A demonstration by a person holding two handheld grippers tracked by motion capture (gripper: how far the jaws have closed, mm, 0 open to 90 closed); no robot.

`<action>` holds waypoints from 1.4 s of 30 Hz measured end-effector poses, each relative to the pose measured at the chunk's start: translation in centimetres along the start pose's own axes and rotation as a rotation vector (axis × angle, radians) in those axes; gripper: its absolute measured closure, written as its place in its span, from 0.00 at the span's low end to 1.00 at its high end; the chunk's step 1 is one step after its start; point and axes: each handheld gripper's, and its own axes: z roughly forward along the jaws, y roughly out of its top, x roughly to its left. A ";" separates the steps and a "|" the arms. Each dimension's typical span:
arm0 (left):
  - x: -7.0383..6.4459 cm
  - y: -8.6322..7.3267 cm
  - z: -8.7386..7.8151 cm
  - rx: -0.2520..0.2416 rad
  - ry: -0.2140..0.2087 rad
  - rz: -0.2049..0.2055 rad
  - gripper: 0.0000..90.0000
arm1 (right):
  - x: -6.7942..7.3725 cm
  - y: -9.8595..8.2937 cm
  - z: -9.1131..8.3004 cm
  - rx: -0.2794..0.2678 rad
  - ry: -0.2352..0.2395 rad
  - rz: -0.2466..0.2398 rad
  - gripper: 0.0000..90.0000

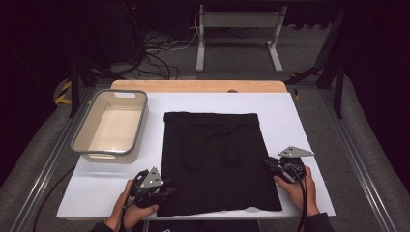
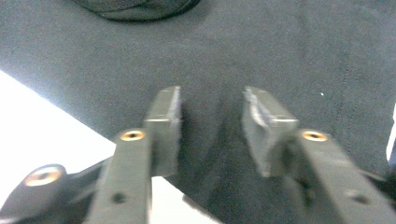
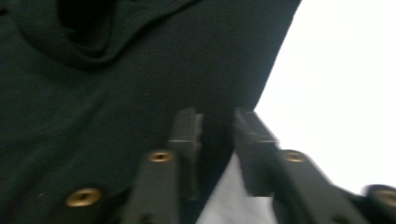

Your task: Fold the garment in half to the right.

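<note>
A grey tub (image 1: 110, 126) sits left of centre on the white tabletop (image 1: 300, 125). The left hand-held gripper (image 1: 167, 192), jaws spread, meets the black garment (image 1: 215, 159) lying mid-frame; at lower right, the right hand-held gripper (image 1: 269, 164), spread, straddles its edge.

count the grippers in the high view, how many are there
2. The left gripper sits at the near left edge of the black garment; the right gripper is at its right edge, farther up the white table. Both show open jaws.
</note>
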 end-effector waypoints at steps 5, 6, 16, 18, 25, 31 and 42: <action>0.2 0.1 -0.1 0.005 -0.022 0.010 0.99 | 0.4 0.0 -0.5 0.022 0.001 -0.020 0.98; 0.2 0.1 -0.2 0.007 -0.022 0.013 0.99 | 0.5 -0.1 -0.6 0.024 -0.005 -0.027 0.98; 0.6 -0.4 -1.8 0.006 0.055 0.033 0.99 | 1.1 0.6 -2.3 -0.058 -0.072 -0.053 0.79; 0.5 -0.4 -2.1 -0.016 0.047 0.040 0.99 | 1.5 1.0 -2.4 -0.096 -0.050 -0.061 0.70; 0.6 1.0 -1.8 -0.091 0.055 0.037 0.82 | 4.5 3.6 -1.6 -0.175 0.089 -0.102 0.63; 0.3 4.6 0.1 -0.132 0.081 0.081 0.57 | 6.6 5.8 1.1 -0.167 0.143 -0.122 0.55; 3.0 6.9 6.0 -0.034 0.029 0.039 0.70 | 6.4 6.0 5.6 -0.023 0.204 -0.085 0.83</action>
